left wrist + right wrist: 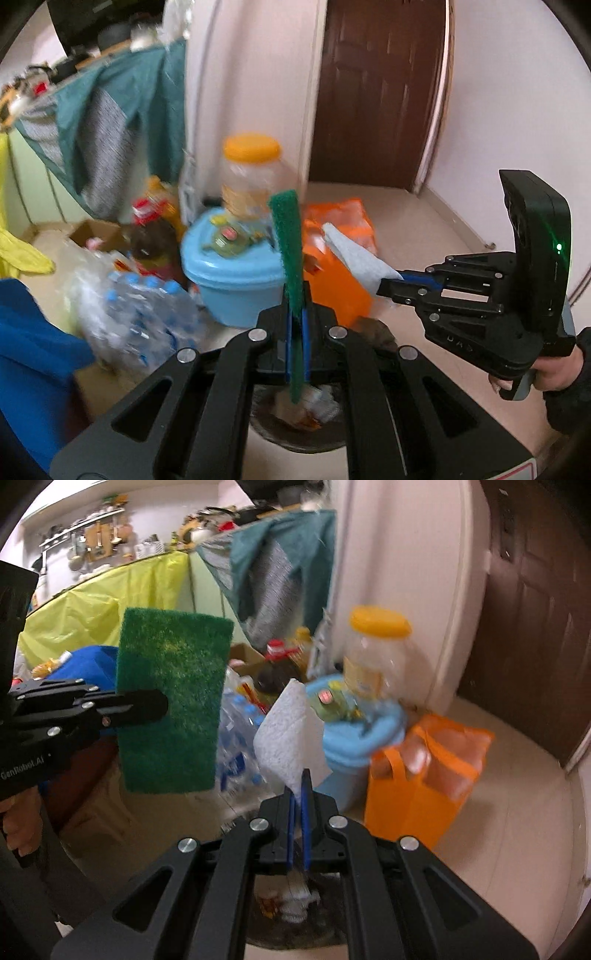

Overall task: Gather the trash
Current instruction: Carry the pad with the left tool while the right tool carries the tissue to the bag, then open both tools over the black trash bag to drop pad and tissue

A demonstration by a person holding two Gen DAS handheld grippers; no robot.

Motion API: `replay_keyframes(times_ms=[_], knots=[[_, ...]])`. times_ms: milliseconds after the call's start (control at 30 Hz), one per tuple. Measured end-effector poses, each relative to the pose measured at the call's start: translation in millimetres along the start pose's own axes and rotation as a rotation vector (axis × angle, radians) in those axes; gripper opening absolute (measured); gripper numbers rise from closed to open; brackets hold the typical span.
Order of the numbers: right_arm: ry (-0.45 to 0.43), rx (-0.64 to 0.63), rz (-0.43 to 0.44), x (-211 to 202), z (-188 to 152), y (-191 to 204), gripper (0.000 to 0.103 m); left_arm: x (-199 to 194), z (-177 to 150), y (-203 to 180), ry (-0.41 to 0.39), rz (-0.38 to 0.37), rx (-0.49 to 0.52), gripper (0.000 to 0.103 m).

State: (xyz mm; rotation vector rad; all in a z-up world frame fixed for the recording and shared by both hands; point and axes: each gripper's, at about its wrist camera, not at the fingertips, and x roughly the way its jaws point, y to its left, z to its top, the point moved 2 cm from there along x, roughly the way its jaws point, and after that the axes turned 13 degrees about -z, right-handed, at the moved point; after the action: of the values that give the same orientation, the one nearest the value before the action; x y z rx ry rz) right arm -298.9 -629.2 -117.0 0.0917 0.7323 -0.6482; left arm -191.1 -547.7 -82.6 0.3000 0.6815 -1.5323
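A green scouring pad (171, 705) hangs clamped in your left gripper (295, 325), held up in the air; beside it, a white cloth (290, 736) is pinched in your right gripper (298, 801). Both hover over a dark bin (295, 439) holding scraps, with a blue tub (232, 280) and orange bag (421, 786) beyond on the floor.

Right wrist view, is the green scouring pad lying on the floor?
No, the green scouring pad hangs in the air, clamped in the left gripper above the floor.
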Motion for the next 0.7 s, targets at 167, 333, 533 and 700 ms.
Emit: replay_keyframes(times_ms=[167,333,533,700], knots=[[0.042,0.023,-0.01,18,-31,-11,0.003,45,-34,-1,0.088,0.011,-0.023,0.004],[0.088,0.047,-0.016,36,-52,-18,0.003,73,-61,4,0.156,0.03,-0.054,0.013],[0.153,0.04,-0.003,58,-79,-10,0.003,85,-74,4,0.196,0.047,-0.045,0.063],[0.199,0.034,0.015,76,-96,1,0.003,70,-67,8,0.167,0.095,-0.042,0.08]])
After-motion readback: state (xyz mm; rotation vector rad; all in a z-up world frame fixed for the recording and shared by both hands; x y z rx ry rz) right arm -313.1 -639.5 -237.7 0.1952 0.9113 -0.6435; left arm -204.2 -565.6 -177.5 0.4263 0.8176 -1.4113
